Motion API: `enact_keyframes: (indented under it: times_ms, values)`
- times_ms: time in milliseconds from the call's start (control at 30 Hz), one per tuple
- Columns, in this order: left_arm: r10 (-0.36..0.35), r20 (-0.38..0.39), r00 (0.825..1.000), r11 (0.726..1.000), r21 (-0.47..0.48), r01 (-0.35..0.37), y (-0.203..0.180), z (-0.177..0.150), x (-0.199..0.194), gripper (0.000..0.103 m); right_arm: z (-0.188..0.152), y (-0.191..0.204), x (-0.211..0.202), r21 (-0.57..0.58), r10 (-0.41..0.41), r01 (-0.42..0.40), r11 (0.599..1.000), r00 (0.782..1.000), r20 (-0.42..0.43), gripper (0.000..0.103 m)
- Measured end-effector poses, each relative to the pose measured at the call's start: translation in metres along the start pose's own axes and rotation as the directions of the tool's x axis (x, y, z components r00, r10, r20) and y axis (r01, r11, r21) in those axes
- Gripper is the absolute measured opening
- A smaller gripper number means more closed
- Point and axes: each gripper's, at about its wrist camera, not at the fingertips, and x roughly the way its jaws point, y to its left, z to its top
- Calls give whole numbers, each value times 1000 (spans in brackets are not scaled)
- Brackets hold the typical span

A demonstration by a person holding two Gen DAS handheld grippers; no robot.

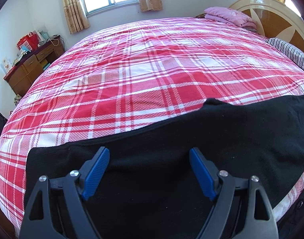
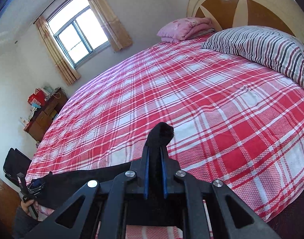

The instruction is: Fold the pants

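Right wrist view shows the black pants (image 2: 160, 134) pinched between the blue pads of the right gripper (image 2: 154, 155), a bunched fold of dark cloth poking up past the fingertips, while the rest of the garment trails off to the lower left along the near edge of the bed. The jaws are nearly together, clamped on that fold. From the left wrist, the pants (image 1: 191, 149) lie spread flat across the near edge of the red-and-white plaid bedspread (image 1: 142, 69). The left gripper (image 1: 150, 153) hangs over them with its jaws wide apart and nothing between the pads. Down in the right view's lower left corner a hand (image 2: 26, 204) grips that left tool's handle. Farther off, a striped pillow (image 2: 267, 49) and a folded pink blanket (image 2: 183, 28) sit by the headboard (image 2: 241, 2), with a curtained window (image 2: 78, 37) and a cluttered wooden dresser (image 2: 44, 115) along the far wall.
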Motion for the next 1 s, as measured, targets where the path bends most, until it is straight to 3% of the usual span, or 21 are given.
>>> enact_keyframes:
  times_ms: [367, 1000]
  values:
    - [-8, 0, 1000, 1000, -4, 8, -1, -1, 2, 85, -5, 57, 1, -31, 30, -30, 999, 1000, -4, 10]
    - [-10, 3, 1000, 1000, 6, 10, -2, -1, 2, 85, -34, 174, 57, -197, 128, -153, 968, 982, -138, 9]
